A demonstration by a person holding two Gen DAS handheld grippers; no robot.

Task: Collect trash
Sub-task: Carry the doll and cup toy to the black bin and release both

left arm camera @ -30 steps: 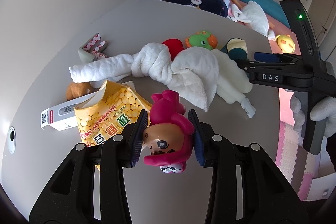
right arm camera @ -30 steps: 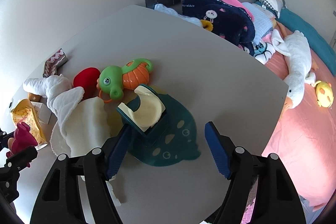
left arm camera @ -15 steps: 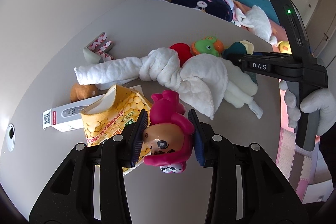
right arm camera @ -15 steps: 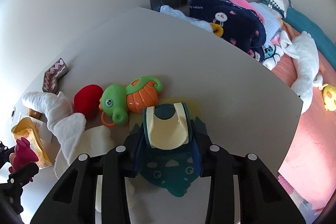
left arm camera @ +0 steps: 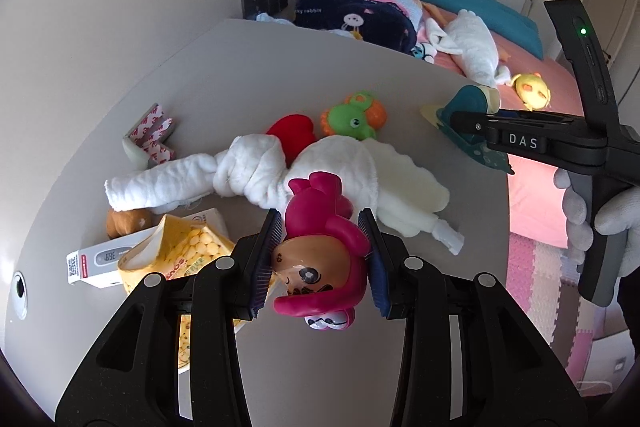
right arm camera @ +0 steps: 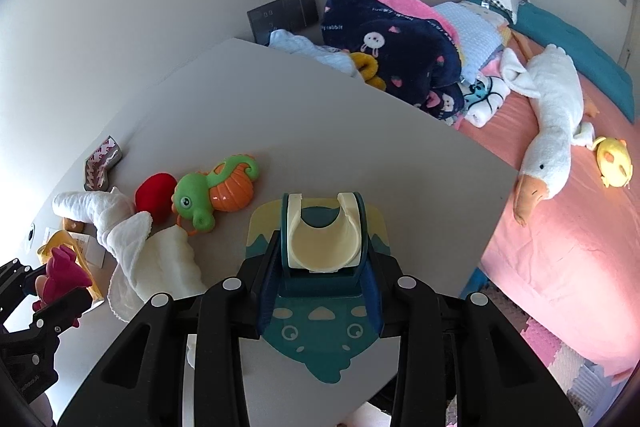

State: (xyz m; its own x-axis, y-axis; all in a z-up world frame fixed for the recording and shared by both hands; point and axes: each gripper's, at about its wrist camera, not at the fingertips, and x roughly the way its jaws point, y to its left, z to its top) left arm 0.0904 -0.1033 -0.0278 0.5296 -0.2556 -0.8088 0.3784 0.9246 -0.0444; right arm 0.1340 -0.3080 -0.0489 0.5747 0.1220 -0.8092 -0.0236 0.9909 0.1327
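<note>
My left gripper [left arm camera: 320,259] is shut on a pink-haired doll head [left arm camera: 320,267] and holds it above the grey table [left arm camera: 248,75]. My right gripper [right arm camera: 320,263] is shut on a teal and cream whale-shaped holder [right arm camera: 320,315], lifted over the table's near right part; it also shows in the left wrist view [left arm camera: 472,119]. A torn yellow snack bag [left arm camera: 188,259] and a white thermometer box [left arm camera: 100,263] lie on the table left of the doll head. A pink-patterned wrapper [left arm camera: 152,135] lies farther back.
A knotted white cloth [left arm camera: 280,171], a red toy [left arm camera: 292,131], a green and orange seahorse toy [right arm camera: 216,191] and a brown toy [left arm camera: 124,221] lie on the table. Beyond the table's right edge is a pink bed [right arm camera: 560,247] with blankets and a plush goose [right arm camera: 552,131].
My right gripper closed on the whale holder and lifted it up and to the right. My left gripper, still holding the doll head, drew back a little.
</note>
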